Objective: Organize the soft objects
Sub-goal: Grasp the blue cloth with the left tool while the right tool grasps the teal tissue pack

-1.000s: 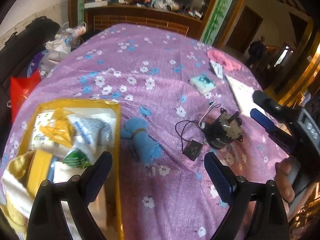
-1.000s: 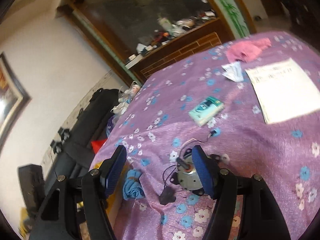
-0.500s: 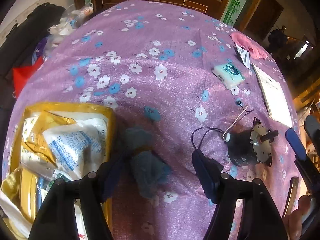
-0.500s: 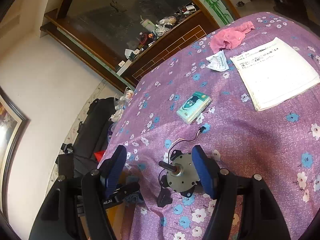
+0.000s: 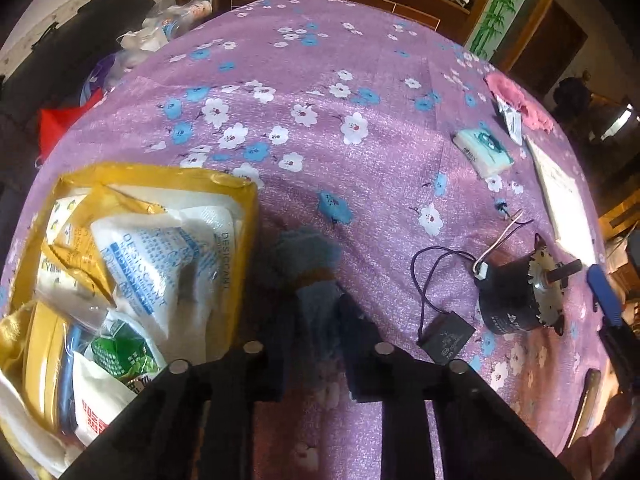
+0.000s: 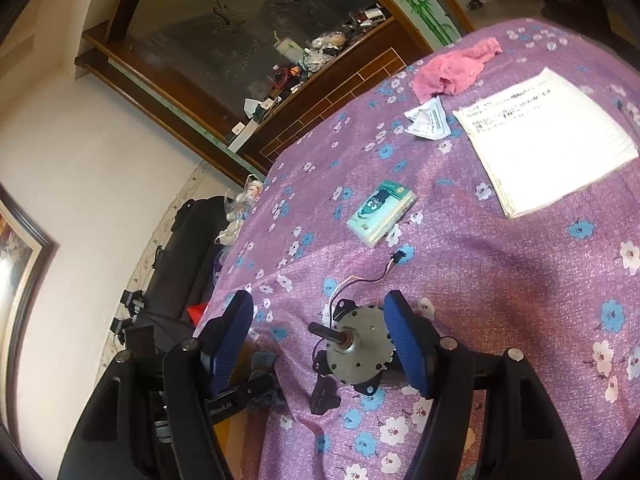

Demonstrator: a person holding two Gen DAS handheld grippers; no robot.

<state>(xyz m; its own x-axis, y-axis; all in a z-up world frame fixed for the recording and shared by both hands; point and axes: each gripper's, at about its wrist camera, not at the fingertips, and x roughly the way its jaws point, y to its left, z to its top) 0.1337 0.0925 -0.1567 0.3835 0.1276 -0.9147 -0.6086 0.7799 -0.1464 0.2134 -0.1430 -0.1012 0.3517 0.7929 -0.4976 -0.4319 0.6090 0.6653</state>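
Left gripper (image 5: 316, 344) has narrowed onto the blue cloth (image 5: 310, 276) (right gripper (image 6: 320, 340) wide).

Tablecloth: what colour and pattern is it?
The tablecloth is purple with white and blue flowers, clearest in the right wrist view.

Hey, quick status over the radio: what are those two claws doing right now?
Left gripper shut on blue cloth roll, beside yellow bag. Right gripper open, hovering over motor. Motor's wires and black capacitor lie close by.
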